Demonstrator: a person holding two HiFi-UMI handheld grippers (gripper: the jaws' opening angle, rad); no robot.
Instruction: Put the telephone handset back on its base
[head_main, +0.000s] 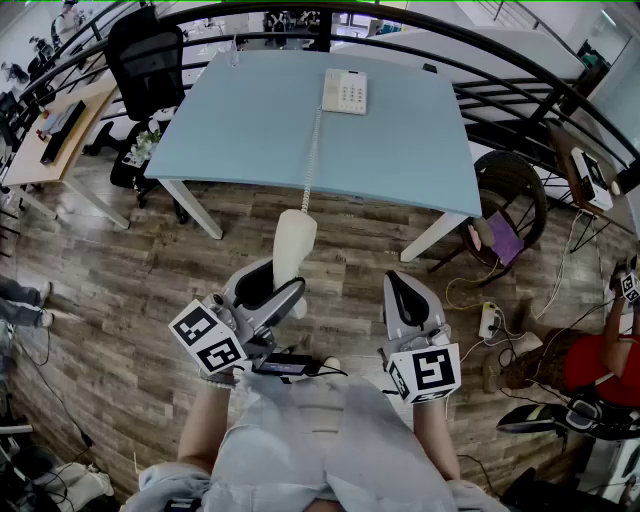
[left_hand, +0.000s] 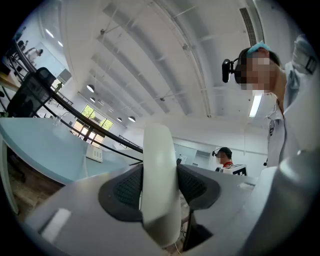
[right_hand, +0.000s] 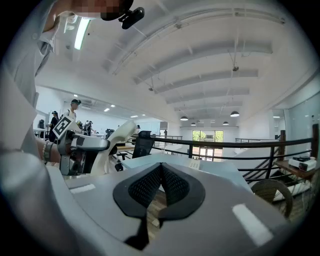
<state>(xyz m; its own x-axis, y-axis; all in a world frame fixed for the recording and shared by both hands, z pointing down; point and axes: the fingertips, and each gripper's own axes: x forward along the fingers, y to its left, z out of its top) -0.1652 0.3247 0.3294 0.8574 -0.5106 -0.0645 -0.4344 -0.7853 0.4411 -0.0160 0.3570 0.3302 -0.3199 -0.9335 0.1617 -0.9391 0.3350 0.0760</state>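
A cream telephone handset (head_main: 294, 242) stands upright between the pads of my left gripper (head_main: 272, 287), which is shut on its lower part. In the left gripper view the handset (left_hand: 160, 180) fills the gap between the two dark pads. Its coiled cord (head_main: 311, 160) runs up over the table edge to the white telephone base (head_main: 344, 91), far ahead on the light blue table (head_main: 250, 130). My right gripper (head_main: 398, 284) hangs beside the left one, over the floor, with its jaws shut on nothing (right_hand: 160, 172). The right gripper view shows the handset (right_hand: 119, 138) at its left.
I stand back from the table, over wooden floor (head_main: 130, 290). A black office chair (head_main: 150, 60) is at the table's far left, a round chair (head_main: 512, 200) at its right. Cables and a power strip (head_main: 490, 320) lie on the floor to the right. A black railing (head_main: 520, 70) curves behind.
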